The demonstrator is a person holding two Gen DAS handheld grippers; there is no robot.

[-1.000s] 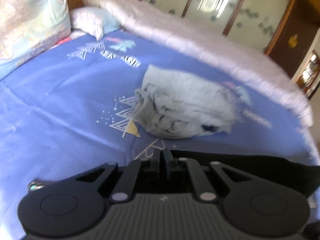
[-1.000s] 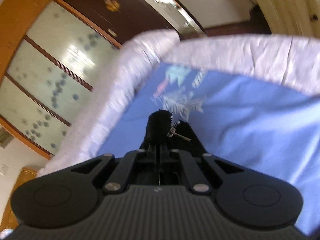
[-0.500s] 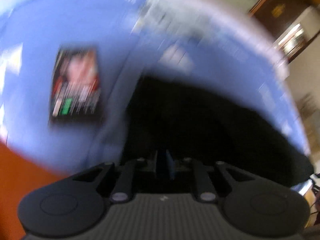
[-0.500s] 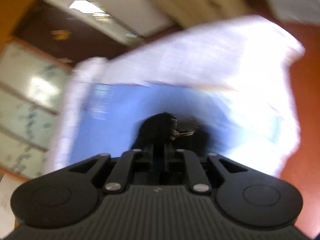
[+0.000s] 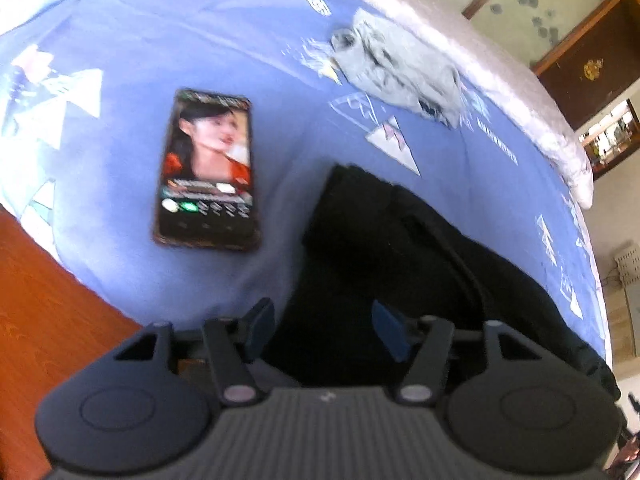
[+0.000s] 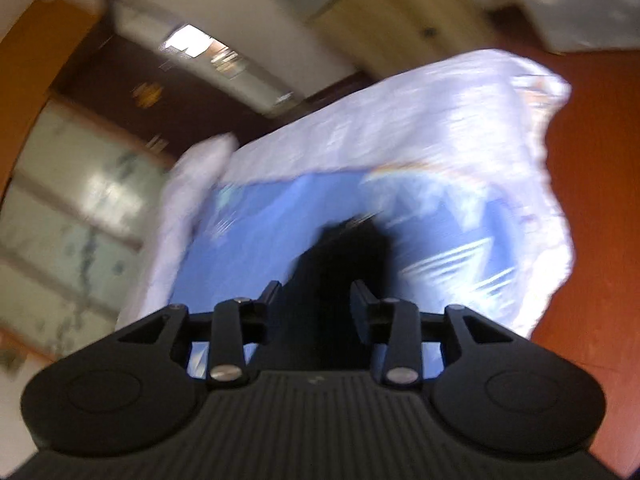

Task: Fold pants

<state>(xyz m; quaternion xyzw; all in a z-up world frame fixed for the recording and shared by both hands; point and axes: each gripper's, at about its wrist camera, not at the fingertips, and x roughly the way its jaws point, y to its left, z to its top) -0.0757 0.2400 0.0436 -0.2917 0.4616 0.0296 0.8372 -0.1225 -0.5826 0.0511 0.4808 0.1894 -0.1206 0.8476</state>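
Note:
Black pants [image 5: 400, 264] lie on the blue bed sheet [image 5: 200, 40], spread from the near edge toward the right. My left gripper [image 5: 324, 326] is open, its fingers straddling the near end of the pants. In the right wrist view the pants [image 6: 340, 264] show as a dark blurred mass. My right gripper [image 6: 316, 304] is open with the black cloth between its fingers.
A phone [image 5: 206, 172] with a lit screen lies on the sheet left of the pants. A crumpled grey garment [image 5: 400, 68] lies farther back. A white quilt [image 5: 460, 32] runs along the far side. The bed edge and red-brown floor [image 5: 40, 320] are at the near left.
Both grippers were shut on the black pants and have opened. Both swung down toward the near bed edge; the pants now lie on the sheet.

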